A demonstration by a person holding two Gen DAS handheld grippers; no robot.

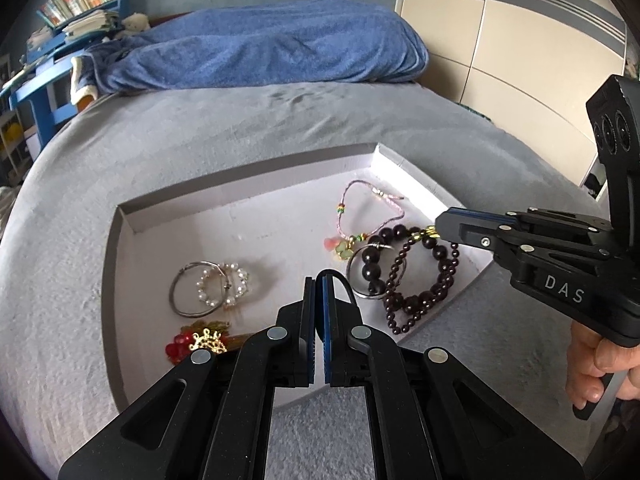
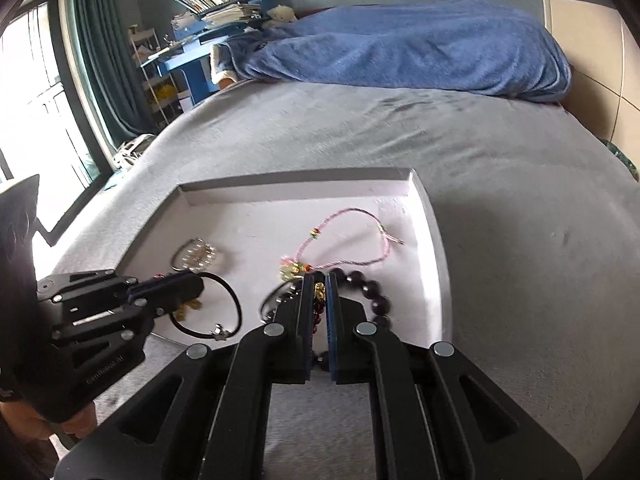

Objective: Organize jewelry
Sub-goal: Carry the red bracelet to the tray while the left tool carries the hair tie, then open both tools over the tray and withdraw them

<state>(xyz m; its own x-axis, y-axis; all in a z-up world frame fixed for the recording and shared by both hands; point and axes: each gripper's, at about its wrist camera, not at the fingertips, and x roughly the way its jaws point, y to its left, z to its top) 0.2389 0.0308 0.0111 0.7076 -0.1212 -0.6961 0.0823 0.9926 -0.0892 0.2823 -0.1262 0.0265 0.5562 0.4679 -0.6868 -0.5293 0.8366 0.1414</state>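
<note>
A shallow white tray (image 1: 240, 170) (image 2: 296, 178) lies on the grey bed. My left gripper (image 1: 316, 284) (image 2: 196, 284) is shut on a black cord bracelet (image 2: 236, 300) with a small star charm, and the loop hangs over the tray's near edge. My right gripper (image 2: 319, 280) (image 1: 438, 226) is shut on the gold charm of a dark bead bracelet (image 1: 370, 270) (image 2: 380, 300), whose beads rest on the tray floor. Also in the tray are a pink string bracelet (image 1: 341, 211) (image 2: 348, 210), a pearl bracelet (image 1: 240, 278) with a silver bangle (image 1: 176, 300), a red and gold brooch (image 1: 204, 340) and a strand of small dark beads (image 1: 424, 304).
A blue blanket (image 1: 260, 44) is heaped at the head of the bed. A blue desk with books (image 1: 80, 0) stands at the far left, a wardrobe (image 1: 520, 40) at the right, a window (image 2: 32, 100) on the left. A hand (image 1: 592, 368) grips the right handle.
</note>
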